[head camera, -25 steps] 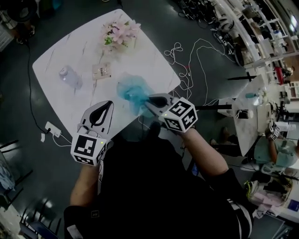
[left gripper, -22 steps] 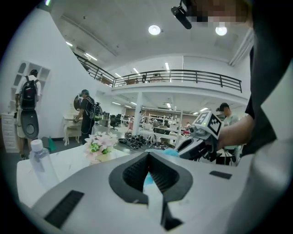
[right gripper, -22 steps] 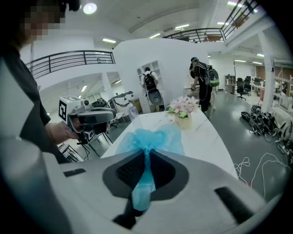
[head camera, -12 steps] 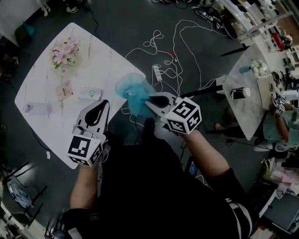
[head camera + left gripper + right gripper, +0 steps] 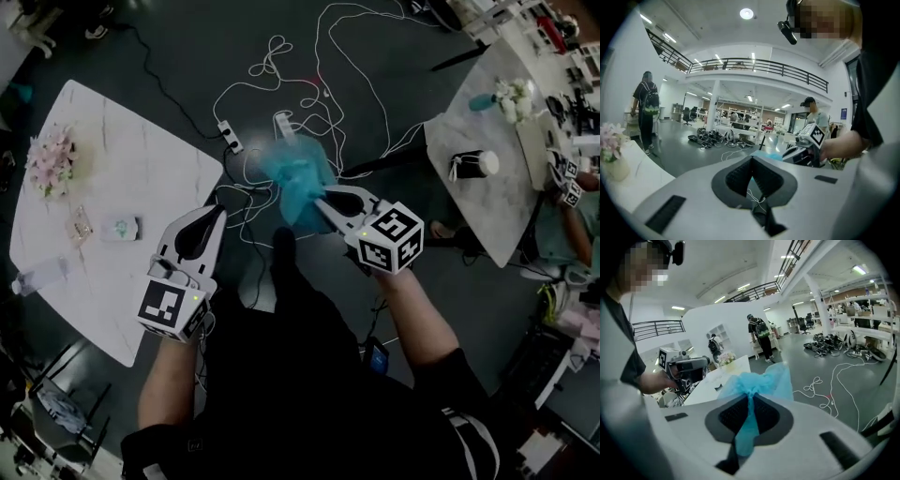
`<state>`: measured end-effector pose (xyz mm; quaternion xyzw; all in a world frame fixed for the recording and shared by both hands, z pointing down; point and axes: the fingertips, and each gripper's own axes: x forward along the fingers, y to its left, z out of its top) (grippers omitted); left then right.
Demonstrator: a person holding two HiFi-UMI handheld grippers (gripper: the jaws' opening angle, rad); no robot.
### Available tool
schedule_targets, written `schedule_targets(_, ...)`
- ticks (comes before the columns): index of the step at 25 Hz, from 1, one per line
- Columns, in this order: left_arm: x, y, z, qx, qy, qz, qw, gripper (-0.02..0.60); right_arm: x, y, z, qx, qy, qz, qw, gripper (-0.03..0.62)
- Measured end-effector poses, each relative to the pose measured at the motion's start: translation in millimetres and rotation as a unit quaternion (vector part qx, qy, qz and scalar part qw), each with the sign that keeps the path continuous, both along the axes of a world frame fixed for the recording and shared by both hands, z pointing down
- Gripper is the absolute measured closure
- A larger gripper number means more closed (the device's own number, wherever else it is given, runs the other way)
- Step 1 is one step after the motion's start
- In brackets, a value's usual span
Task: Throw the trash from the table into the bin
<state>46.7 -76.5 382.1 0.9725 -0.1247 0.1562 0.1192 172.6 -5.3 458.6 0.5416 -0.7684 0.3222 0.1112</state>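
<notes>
The right gripper (image 5: 323,199) is clenching a blue bag (image 5: 298,178) over the floor (image 5: 187,56), the left gripper (image 5: 216,214) is hanging closed and empty, and a packet (image 5: 122,228) is lying on the table (image 5: 141,159).

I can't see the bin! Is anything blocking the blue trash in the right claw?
No bin shows, so its path cannot be judged. The right claw is shut on the blue trash over floor strewn with white cables; nothing visible blocks it.

Two tools (image 5: 221,211) (image 5: 321,197), one blue plastic bag (image 5: 298,176), two marble tables (image 5: 141,187) (image 5: 469,131), one clear bottle (image 5: 39,276), one paper cup (image 5: 476,165).
</notes>
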Motion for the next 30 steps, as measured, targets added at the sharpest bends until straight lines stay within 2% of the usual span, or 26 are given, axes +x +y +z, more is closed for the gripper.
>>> schedule_targets(3,40,13,35,-0.021,-0.026,0.03,0.999,0.568,31,16,41,-0.023,-0.013,0.021,0.999,0.572)
schedule_targets(8,101,31,102,-0.046,-0.043,0.073,0.9954,0.568,71,38,122,-0.062,-0.032,0.053,0.996,0.572)
schedule_targets(13,139,39,179,-0.072,-0.063,0.099,0.9904,0.568,95,53,216,-0.099,-0.057,0.089,0.989,0.572)
schedule_targets(17,168,46,243,-0.073,-0.079,0.125,0.9863,0.568,109,74,276,-0.121,-0.077,0.123,0.982,0.572)
schedule_targets(22,196,50,308,-0.084,-0.08,0.123,0.9856,0.568,117,95,351,-0.151,-0.096,0.15,0.972,0.572)
schedule_targets(26,198,62,368,-0.103,-0.113,0.127,0.9801,0.568,121,113,415,-0.179,-0.111,0.162,0.964,0.572)
schedule_targets(30,194,65,408,-0.122,-0.122,0.125,0.9771,0.568,125,127,479,-0.21,-0.11,0.183,0.954,0.572)
